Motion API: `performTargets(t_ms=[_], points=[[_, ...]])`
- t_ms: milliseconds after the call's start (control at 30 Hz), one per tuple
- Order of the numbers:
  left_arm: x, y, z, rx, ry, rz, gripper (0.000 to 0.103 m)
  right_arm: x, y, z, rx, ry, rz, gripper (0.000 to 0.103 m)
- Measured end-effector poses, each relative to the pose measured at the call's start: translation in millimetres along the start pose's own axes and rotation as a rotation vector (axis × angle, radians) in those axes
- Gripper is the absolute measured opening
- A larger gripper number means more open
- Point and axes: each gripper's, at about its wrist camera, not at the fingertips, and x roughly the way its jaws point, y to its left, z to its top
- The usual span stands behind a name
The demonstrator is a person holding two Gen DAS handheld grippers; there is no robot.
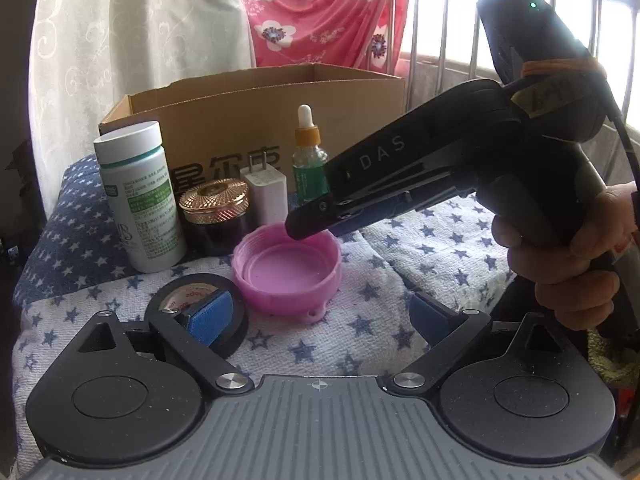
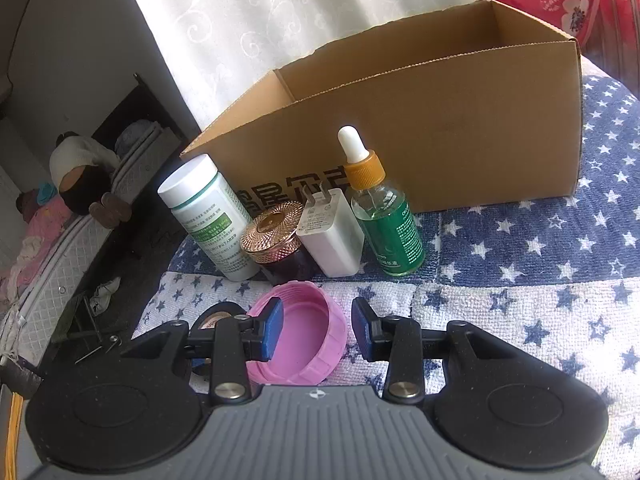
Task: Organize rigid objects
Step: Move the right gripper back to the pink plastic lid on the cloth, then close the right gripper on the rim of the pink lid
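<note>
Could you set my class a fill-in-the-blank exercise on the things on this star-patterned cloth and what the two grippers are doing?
1. The upturned lid between the right gripper's fingers is coloured ____.
2. The dropper bottle holds ____ liquid.
3. The left gripper has one pad over the roll of ____.
4. Behind the row of items stands an open ____ box.

Missing words: pink; green; tape; cardboard
</note>
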Motion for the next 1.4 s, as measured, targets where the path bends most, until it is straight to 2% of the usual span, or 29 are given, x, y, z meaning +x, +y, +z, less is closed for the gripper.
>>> performTargets(t_ms=[67, 133, 200, 267, 433, 533, 667, 800, 967, 1400], points=[[2, -2, -2, -0.012, 0.004, -0.006, 0.090, 3, -1, 1, -0.001, 0.011, 0.001, 0.040], [4, -2, -3, -0.020, 0.008, -0.004, 0.081, 4, 0, 1, -0.007, 0.018, 0.004, 0.040], [8, 0, -4, -0.040, 0.021, -0.004, 0.078, 7, 1, 2, -0.015, 0.027, 0.006, 0.040], [11, 2, -4, -0.065, 0.034, -0.003, 0.072, 9, 3, 2, -0.020, 0.036, 0.006, 0.036], [10, 9, -4, -0.113, 0.034, 0.020, 0.066, 9, 1, 1, -0.033, 0.036, -0.029, 0.018], [9, 9, -4, -0.125, 0.030, 0.023, 0.065, 8, -2, 0, -0.030, 0.036, -0.038, 0.011], [10, 9, -3, -0.132, 0.020, 0.012, 0.065, 1, -5, -2, -0.022, 0.033, -0.035, 0.011], [7, 9, -1, -0.152, 0.012, -0.044, 0.065, -12, -7, -4, -0.013, 0.026, -0.044, 0.011], [6, -2, 0, -0.112, 0.005, -0.078, 0.065, -26, -12, -12, -0.002, 0.031, -0.078, 0.011], [24, -4, 6, -0.087, 0.024, -0.034, 0.068, -18, -19, -15, 0.012, 0.048, -0.075, 0.013]])
